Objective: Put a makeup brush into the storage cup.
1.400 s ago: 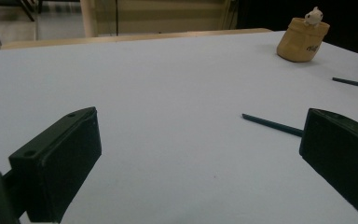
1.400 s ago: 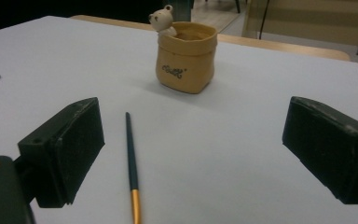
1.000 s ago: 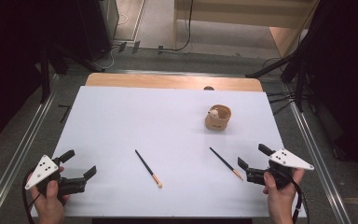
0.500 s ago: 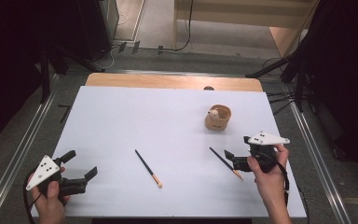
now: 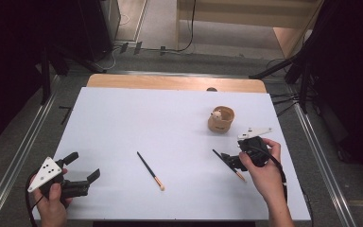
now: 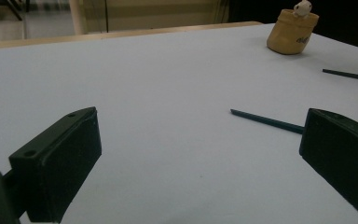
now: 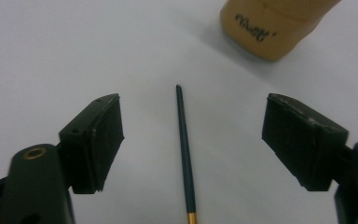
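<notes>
Paintbrush on white tabletop

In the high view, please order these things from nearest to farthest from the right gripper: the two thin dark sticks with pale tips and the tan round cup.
From the right gripper:
1. The thin dark stick with a pale tip on the right, lying under the open jaws.
2. The tan round cup, behind the gripper, toward the table's far edge.
3. The second thin dark stick with a pale tip, at the table's middle, on the gripper's left.
</notes>
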Demonstrator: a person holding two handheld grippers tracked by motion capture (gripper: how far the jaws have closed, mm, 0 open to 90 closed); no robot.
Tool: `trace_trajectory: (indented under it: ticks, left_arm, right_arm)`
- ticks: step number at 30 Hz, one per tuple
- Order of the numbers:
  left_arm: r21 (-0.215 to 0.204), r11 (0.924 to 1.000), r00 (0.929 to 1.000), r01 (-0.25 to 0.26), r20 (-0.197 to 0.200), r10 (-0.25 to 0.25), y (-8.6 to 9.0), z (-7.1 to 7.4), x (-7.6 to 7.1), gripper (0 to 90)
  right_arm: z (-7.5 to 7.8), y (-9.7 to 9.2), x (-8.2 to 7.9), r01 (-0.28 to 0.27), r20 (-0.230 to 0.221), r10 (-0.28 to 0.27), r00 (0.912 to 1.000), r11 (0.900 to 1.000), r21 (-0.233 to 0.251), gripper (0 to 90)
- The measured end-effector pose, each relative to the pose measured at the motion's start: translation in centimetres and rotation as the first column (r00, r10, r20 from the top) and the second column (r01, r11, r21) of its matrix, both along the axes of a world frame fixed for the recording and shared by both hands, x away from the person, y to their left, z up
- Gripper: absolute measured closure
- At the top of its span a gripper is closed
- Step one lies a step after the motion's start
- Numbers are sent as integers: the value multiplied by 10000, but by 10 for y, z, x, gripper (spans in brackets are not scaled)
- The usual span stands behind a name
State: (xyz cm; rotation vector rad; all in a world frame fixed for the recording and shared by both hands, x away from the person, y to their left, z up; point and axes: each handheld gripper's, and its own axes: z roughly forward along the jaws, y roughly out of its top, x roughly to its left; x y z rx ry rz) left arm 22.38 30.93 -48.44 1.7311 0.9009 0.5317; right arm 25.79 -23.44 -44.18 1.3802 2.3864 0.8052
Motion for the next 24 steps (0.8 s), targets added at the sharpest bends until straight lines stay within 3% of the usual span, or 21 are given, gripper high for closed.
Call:
trace_trajectory:
  ticks: [1,5,11,12,15,18,23,24]
  left_arm:
    - [0,10000,10000,0,0,0,0,0,0,0]
    - [59,10000,10000,35,-43,-35,-2,-1,1,0]
    - [112,9999,10000,73,-59,-73,-4,0,2,0]
    - [137,9999,9999,96,-63,-95,-4,-1,2,0]
    - [151,9998,9999,117,-89,-116,-5,-1,2,0]
    - [131,9998,9999,137,-95,-135,-5,-1,2,0]
    - [128,9998,9999,128,-117,-126,-5,-1,2,0]
    - [138,9998,9998,123,-125,-121,-5,-1,2,0]
  right_arm:
    - [0,0,0,0,0,0,10000,10000,0,241]
    - [-11,2,2,-93,-947,40,9955,9984,-556,293]
    - [-16,-6,3,350,-1545,-406,9872,9986,-388,432]
    - [-17,-8,3,184,-1668,-253,9857,9989,-431,508]
    - [-19,-6,2,36,-2002,-197,9796,9967,-805,551]
    - [-24,-2,2,-76,-2562,-226,9664,9932,-1162,593]
    - [-30,4,3,-194,-2956,-271,9549,9880,-1534,660]
    - [-33,5,4,-247,-3013,-318,9530,9830,-1818,689]
